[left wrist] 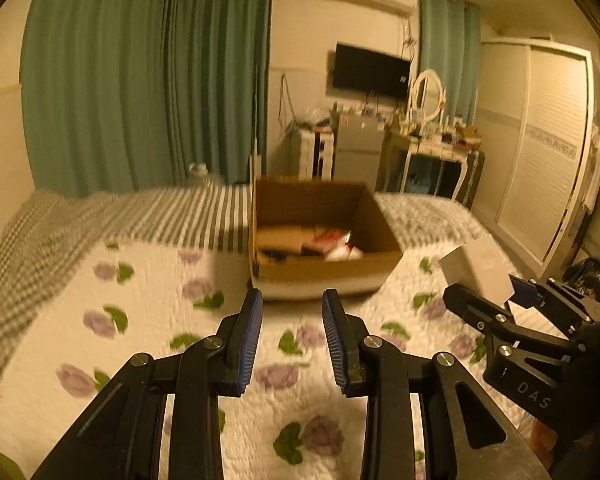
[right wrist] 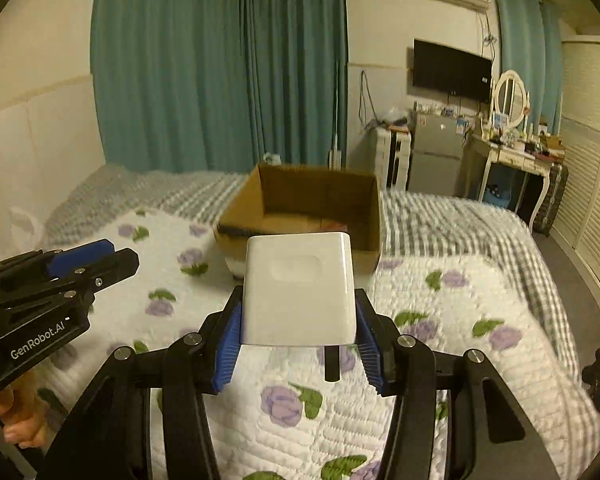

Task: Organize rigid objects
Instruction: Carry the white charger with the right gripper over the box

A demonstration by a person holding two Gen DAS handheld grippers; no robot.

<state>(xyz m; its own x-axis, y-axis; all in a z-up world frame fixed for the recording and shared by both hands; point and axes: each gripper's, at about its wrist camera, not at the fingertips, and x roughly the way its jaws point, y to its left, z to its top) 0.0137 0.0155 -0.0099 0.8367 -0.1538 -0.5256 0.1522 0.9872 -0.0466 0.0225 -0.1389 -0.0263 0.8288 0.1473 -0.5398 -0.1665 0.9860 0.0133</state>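
Note:
An open cardboard box (left wrist: pixel 324 268) sits on the bed with several items inside, among them something red and white (left wrist: pixel 332 242). It also shows in the right wrist view (right wrist: pixel 312 196). My right gripper (right wrist: pixel 298 312) is shut on a white rectangular block (right wrist: pixel 300 292) and holds it above the quilt, short of the box. The block shows in the left wrist view (left wrist: pixel 480 268) at the right. My left gripper (left wrist: pixel 292 308) is open and empty, just in front of the box's near wall.
The bed has a floral quilt (right wrist: pixel 440 340) and a grey striped blanket (left wrist: pixel 172 212). Green curtains (left wrist: pixel 148 72), a dressing table with a mirror (right wrist: pixel 512 148) and a wardrobe (left wrist: pixel 540 140) stand beyond the bed.

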